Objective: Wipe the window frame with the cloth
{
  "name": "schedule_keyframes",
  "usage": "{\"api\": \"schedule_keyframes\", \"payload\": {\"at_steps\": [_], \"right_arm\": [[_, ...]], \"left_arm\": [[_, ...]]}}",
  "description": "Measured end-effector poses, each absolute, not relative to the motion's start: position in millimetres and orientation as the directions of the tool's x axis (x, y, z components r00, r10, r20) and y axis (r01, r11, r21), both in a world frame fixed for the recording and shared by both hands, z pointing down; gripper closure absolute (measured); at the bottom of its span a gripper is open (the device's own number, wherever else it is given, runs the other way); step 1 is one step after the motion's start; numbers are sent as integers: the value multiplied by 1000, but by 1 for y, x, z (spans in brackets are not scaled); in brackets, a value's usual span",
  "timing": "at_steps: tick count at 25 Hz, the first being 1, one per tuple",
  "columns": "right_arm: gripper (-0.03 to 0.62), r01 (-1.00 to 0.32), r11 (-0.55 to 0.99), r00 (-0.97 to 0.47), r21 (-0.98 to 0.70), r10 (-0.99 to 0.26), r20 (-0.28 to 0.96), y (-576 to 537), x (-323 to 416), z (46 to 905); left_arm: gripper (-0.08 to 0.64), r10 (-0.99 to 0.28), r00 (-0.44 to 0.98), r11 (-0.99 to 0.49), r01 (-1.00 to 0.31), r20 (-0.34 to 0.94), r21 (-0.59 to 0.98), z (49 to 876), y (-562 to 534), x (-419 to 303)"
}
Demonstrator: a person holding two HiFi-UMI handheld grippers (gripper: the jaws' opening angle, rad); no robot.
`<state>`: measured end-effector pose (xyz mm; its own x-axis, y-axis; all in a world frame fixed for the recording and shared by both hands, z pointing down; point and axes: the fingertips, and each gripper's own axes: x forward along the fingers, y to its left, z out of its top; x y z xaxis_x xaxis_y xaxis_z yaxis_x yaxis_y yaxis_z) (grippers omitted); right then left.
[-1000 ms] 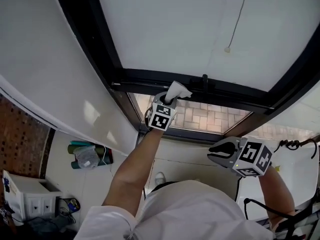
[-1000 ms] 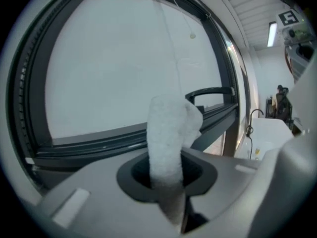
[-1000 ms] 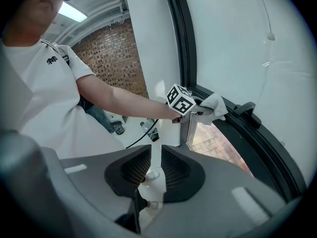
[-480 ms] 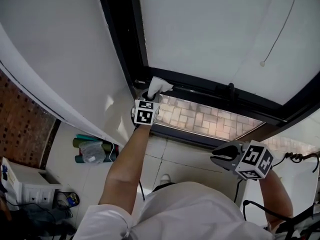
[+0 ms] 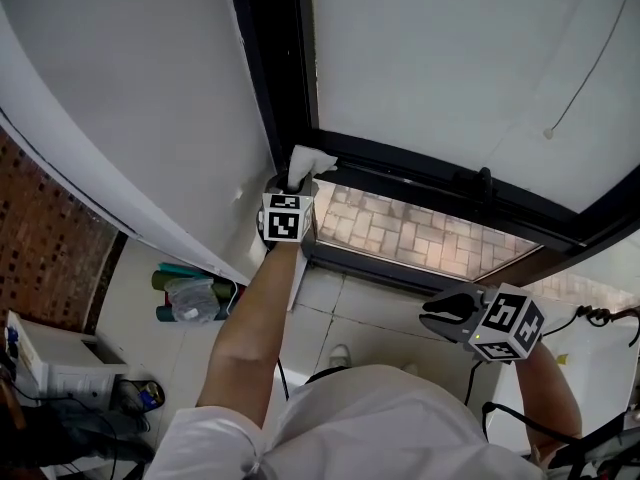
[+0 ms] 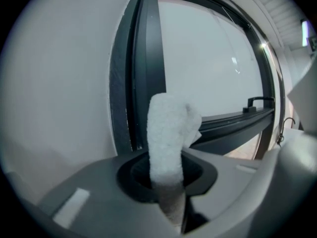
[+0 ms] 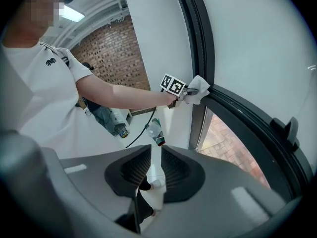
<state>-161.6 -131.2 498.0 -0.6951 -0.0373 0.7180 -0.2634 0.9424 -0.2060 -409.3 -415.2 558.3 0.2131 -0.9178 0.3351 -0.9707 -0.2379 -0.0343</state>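
Head view: close to the person [image 5: 400, 418], the right gripper [image 5: 432, 316] hangs low on the right, well apart from the window. Its jaws stand only a little apart, and nothing is between them. Farther off on the left, the left gripper [image 5: 297, 180] pinches a fluffy white cloth [image 5: 310, 160] tight. The cloth sticks up past the jaws. It presses into the left corner of the black metal window frame [image 5: 285, 78], where the upright side meets the bottom side.
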Motion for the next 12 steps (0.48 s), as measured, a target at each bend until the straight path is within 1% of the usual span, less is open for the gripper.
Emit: {"api": "schedule_keyframes", "payload": {"at_steps": [12], "right_arm": [[526,-307,926,-700,-220,-63,712,-127,-162,504]], "left_arm": [[468,-912,240,-263,-964,332,-25,561,-414,-408]]}}
